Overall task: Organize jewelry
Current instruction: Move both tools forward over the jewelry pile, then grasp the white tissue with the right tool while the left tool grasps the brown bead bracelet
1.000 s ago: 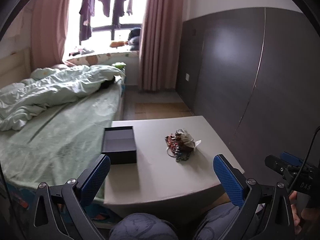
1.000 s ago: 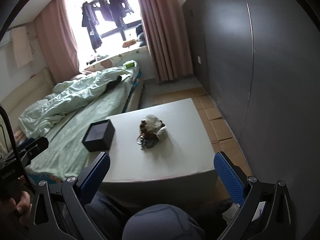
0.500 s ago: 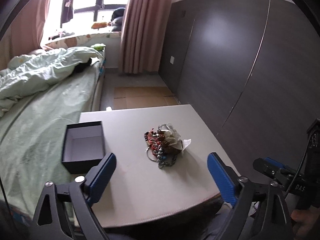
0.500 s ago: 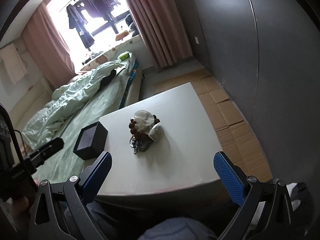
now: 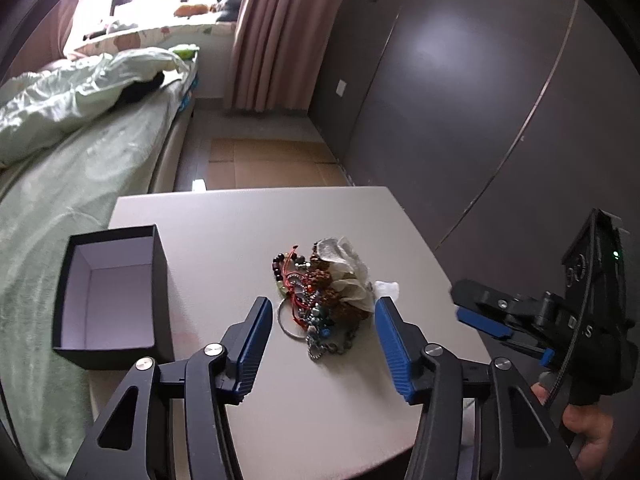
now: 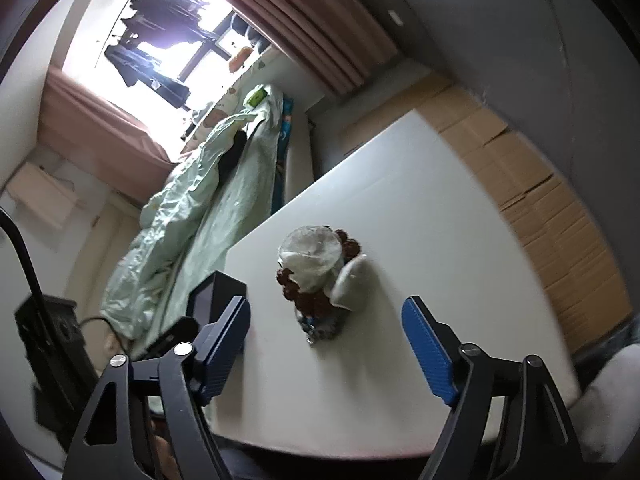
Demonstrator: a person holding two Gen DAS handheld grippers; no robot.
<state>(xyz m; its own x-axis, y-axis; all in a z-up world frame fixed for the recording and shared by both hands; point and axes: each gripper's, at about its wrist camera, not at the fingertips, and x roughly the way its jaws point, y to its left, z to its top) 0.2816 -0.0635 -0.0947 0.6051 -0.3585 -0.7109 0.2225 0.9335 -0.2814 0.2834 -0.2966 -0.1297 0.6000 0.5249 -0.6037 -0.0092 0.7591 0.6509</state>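
A tangled pile of jewelry (image 5: 320,292), beads, chains, a metal ring and a clear bag, lies mid-table; it also shows in the right wrist view (image 6: 318,280). An open, empty black box (image 5: 110,296) with a white inside stands at the table's left; its corner shows in the right wrist view (image 6: 214,294). My left gripper (image 5: 322,344) is open, its fingers on either side of the pile's near end, just above the table. My right gripper (image 6: 326,344) is open and empty, tilted, above the table short of the pile. It also shows in the left wrist view (image 5: 504,320) at the right.
The white table (image 5: 320,400) stands beside a bed with green bedding (image 5: 60,168) on the left. A dark wall panel (image 5: 480,100) runs along the right. Cardboard (image 6: 540,200) covers the floor beyond the table. Pink curtains (image 5: 276,32) hang by the window.
Both grippers moved forward and down toward the jewelry pile. The left one now straddles the pile's near end. The right wrist view has tilted.
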